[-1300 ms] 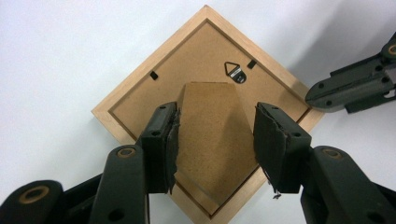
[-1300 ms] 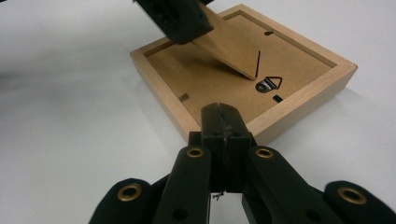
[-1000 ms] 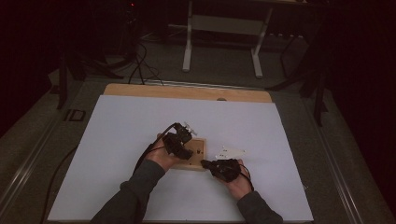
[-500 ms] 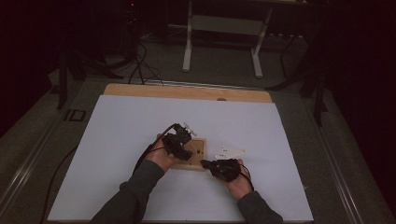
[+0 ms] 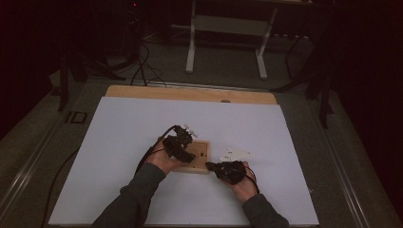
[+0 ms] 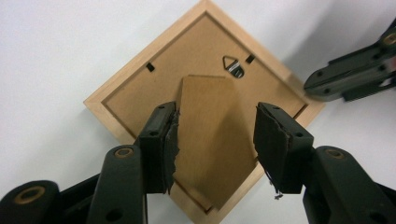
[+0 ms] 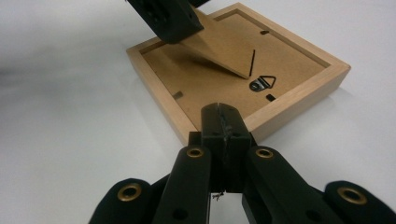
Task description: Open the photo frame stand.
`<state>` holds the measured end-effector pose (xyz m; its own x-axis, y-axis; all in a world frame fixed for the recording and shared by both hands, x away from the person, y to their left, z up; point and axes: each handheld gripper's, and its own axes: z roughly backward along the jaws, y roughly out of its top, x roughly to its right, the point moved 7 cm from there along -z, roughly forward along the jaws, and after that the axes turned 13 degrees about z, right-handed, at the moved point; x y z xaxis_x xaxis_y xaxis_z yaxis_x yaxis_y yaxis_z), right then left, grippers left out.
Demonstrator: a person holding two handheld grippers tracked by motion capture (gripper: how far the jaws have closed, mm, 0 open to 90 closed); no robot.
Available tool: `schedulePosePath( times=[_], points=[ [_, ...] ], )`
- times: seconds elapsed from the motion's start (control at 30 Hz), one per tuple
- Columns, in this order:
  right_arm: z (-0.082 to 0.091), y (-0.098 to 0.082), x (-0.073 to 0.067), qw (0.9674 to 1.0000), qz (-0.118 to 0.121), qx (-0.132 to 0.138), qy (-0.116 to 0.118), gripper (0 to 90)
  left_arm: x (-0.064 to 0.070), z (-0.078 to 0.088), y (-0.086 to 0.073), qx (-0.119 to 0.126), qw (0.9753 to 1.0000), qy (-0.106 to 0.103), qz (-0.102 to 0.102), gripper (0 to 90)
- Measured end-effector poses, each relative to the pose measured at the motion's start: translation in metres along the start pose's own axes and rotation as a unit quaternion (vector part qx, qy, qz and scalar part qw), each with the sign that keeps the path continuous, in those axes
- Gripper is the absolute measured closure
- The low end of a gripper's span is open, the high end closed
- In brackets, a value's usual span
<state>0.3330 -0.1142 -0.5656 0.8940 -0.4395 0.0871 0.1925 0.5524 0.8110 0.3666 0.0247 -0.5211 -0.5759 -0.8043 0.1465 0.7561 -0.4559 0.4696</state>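
Bracing the picture frame (image 7: 299, 88) with closed, empty right tongs (image 7: 223, 116) at its 6 o'clock edge, our half-open left tongs (image 6: 215, 140) straddle the easel flap (image 6: 210, 135), ungripped; next, pinch it.

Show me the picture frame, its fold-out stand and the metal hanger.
picture frame (image 6: 122, 84), left gripper view, wooden border
stand (image 6: 210, 135), left gripper view, middle of flap
hanger (image 7: 262, 84), right gripper view, triangular loop

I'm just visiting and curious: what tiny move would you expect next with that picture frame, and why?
Probably the left gripper closes on the cardboard stand: its jaws sit open on both sides of that lifted flap, while the shut right gripper rests against the edge of the picture frame.
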Motion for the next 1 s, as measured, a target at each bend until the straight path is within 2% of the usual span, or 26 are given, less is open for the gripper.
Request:
schedulePosePath(
  times=[0.07, 0.1, 0.23, 0.3, 0.33, 0.37, 0.43, 0.6, 0.73, 0.83, 1.0],
  points=[
    [0.000, 0.000, 0.000, 1.0000, 0.000, -0.001, 0.000, 90.0, -0.001, 0.001, 0.001, 0.004, 1.0000, -0.004, 0.003, 49.2],
    [0.000, 0.000, 0.000, 1.0000, 0.000, -0.001, 0.000, 90.0, -0.002, 0.003, 0.002, 0.008, 0.9998, -0.014, 0.013, 48.5],
    [0.000, 0.000, 0.000, 1.0000, -0.001, -0.001, 0.001, 90.0, -0.007, 0.004, 0.003, 0.010, 0.9994, -0.022, 0.024, 45.0],
    [0.000, 0.000, 0.000, 1.0000, 0.000, -0.001, 0.001, 90.0, -0.009, 0.004, 0.003, 0.011, 0.9986, -0.035, 0.038, 43.6],
    [0.000, 0.000, 0.000, 1.0000, 0.000, -0.001, 0.001, 90.0, -0.009, 0.004, 0.003, 0.011, 0.9986, -0.035, 0.038, 42.1],
    [0.000, 0.000, 0.000, 1.0000, 0.000, -0.001, 0.001, 90.0, -0.012, 0.003, 0.003, 0.010, 0.9977, -0.045, 0.049, 42.1],
    [0.000, 0.000, 0.000, 1.0000, 0.000, -0.001, 0.001, 90.0, -0.014, 0.001, 0.003, 0.008, 0.9972, -0.050, 0.055, 39.2],
    [0.000, 0.000, 0.001, 1.0000, 0.000, 0.000, 0.001, 90.0, -0.016, -0.004, 0.000, 0.001, 0.9929, -0.090, 0.078, 37.7],
    [0.000, 0.000, 0.001, 1.0000, -0.001, 0.000, 0.001, 90.0, -0.017, -0.008, -0.004, -0.011, 0.9914, -0.100, 0.085, 37.8],
    [0.000, 0.000, 0.001, 1.0000, 0.000, 0.001, 0.001, 90.0, -0.018, -0.011, -0.006, -0.018, 0.9883, -0.117, 0.097, 38.6],
    [0.000, 0.000, 0.001, 1.0000, -0.001, 0.001, 0.001, 89.9, -0.020, -0.013, -0.008, -0.029, 0.9853, -0.131, 0.106, 41.4]
  ],
)
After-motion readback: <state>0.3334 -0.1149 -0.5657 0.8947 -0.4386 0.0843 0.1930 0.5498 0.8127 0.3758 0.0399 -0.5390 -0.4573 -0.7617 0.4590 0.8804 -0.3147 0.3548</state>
